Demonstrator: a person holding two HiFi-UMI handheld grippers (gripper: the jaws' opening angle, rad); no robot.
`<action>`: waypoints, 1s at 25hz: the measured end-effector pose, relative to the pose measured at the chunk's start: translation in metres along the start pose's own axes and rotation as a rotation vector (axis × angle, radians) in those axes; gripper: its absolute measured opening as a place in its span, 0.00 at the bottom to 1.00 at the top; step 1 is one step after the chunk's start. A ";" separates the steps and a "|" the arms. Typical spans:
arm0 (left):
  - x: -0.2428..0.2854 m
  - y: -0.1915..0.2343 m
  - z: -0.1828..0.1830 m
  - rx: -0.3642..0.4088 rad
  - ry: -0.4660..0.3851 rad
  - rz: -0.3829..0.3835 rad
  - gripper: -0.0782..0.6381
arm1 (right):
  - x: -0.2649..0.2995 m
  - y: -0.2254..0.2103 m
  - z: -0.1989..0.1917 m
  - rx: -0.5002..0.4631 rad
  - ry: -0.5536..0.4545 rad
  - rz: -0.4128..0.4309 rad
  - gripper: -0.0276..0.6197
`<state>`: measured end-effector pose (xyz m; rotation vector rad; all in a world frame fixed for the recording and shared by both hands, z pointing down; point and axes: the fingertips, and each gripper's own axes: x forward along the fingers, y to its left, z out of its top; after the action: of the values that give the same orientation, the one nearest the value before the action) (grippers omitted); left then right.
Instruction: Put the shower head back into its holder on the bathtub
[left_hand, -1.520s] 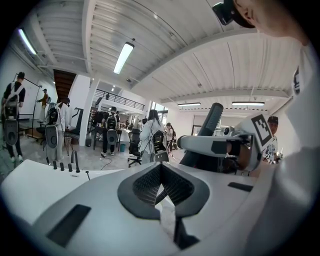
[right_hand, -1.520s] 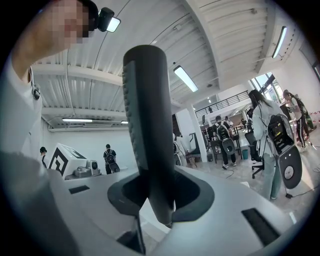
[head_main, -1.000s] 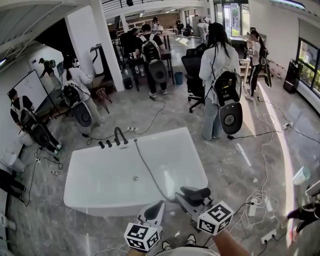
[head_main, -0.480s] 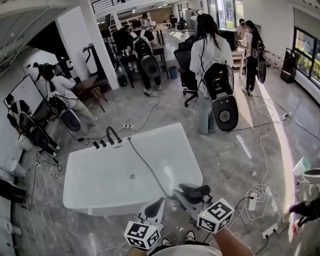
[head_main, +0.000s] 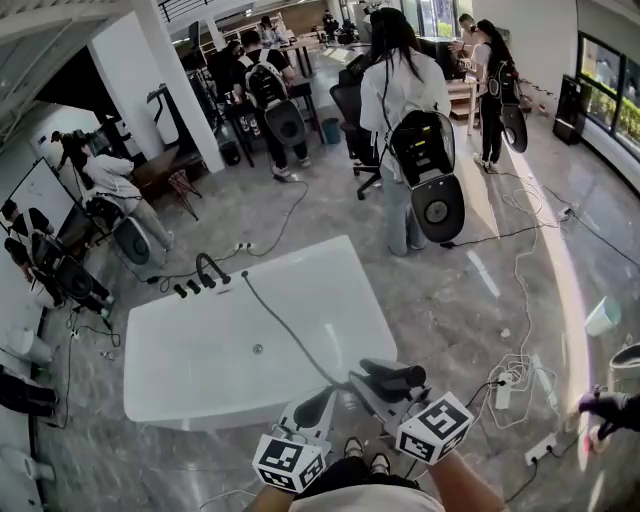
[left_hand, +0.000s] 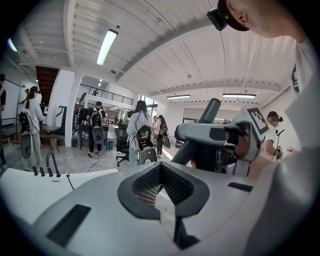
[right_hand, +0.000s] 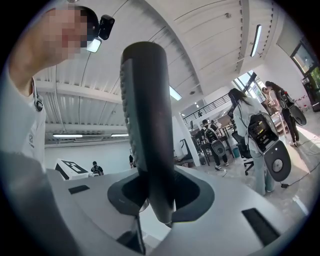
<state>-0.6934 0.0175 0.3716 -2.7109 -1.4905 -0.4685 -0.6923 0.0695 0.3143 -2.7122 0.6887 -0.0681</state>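
Right gripper view showed right gripper (right_hand: 150, 207) jaws clamped on dark shower head (right_hand: 145, 120), handle upright. Only head view showed it just off white bathtub (head_main: 200, 418) near corner, hose (head_main: 290, 335) trailing across tub to faucet (head_main: 208, 268) at far corner. Left gripper (left_hand: 160, 190) jaws clenched, empty. Person (head_main: 405, 110) stood beyond tub, cables (head_main: 520, 375) lay on floor

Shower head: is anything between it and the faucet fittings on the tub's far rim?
Nothing visible. The shower head is clamped in the right gripper by the bathtub's near corner. Only the open basin and its own hose lie before the faucet fittings.
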 end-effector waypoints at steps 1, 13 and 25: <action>0.006 0.002 0.000 0.007 -0.003 -0.003 0.12 | 0.000 -0.007 0.000 -0.004 -0.004 -0.012 0.22; 0.083 0.064 0.031 0.019 -0.020 -0.070 0.12 | 0.041 -0.093 0.039 0.003 -0.051 -0.159 0.22; 0.152 0.089 0.031 0.018 -0.012 -0.143 0.12 | 0.060 -0.167 0.052 -0.006 -0.073 -0.268 0.22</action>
<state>-0.5356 0.0990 0.3937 -2.6098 -1.6903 -0.4403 -0.5568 0.1952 0.3194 -2.7798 0.3024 -0.0311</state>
